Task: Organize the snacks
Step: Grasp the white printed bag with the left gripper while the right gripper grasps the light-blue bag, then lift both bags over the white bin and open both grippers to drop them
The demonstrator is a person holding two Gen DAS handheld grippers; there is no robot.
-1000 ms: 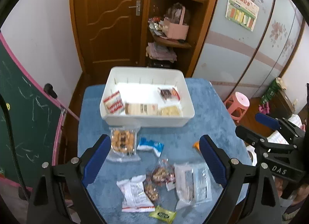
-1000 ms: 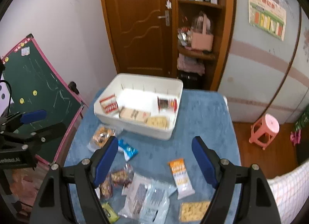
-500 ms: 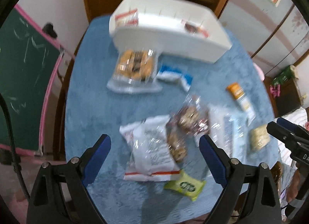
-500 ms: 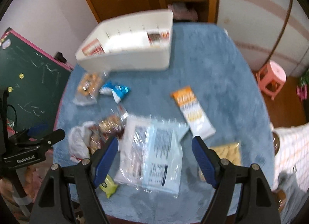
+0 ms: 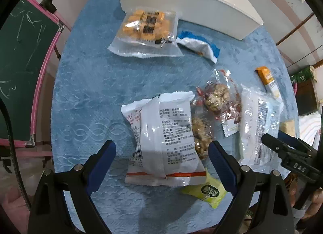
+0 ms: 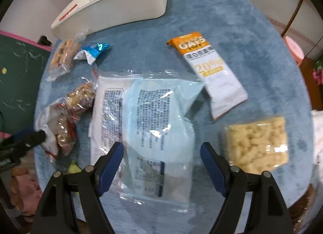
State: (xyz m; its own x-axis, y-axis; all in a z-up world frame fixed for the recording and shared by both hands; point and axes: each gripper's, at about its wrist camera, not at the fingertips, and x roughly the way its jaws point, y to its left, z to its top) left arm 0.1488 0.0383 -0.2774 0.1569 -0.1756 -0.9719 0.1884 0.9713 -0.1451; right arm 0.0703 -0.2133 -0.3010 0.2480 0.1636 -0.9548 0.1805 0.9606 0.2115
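Note:
My left gripper [image 5: 162, 151] is open, its blue jaws on either side of the near end of a white snack packet [image 5: 163, 139] on the blue tablecloth. My right gripper [image 6: 161, 153] is open over a large clear and pale-blue packet [image 6: 149, 120]. The white bin [image 5: 191, 1] stands at the far edge; it also shows in the right wrist view [image 6: 121, 3]. An orange and white oat bar [image 6: 208, 68] and a clear pack of yellow puffs [image 6: 256, 145] lie to the right.
A biscuit bag [image 5: 145, 32], a blue and white wrapper [image 5: 199, 46], clear nut packets [image 5: 218, 100] and a green sachet [image 5: 206, 191] lie on the cloth. A green chalkboard [image 5: 22, 56] stands at the left. The right gripper shows in the left wrist view [image 5: 292, 157].
Both grippers have tilted down and dropped close to the table. The packets now fill the views and the bin has slid to the top edge. Both stay open.

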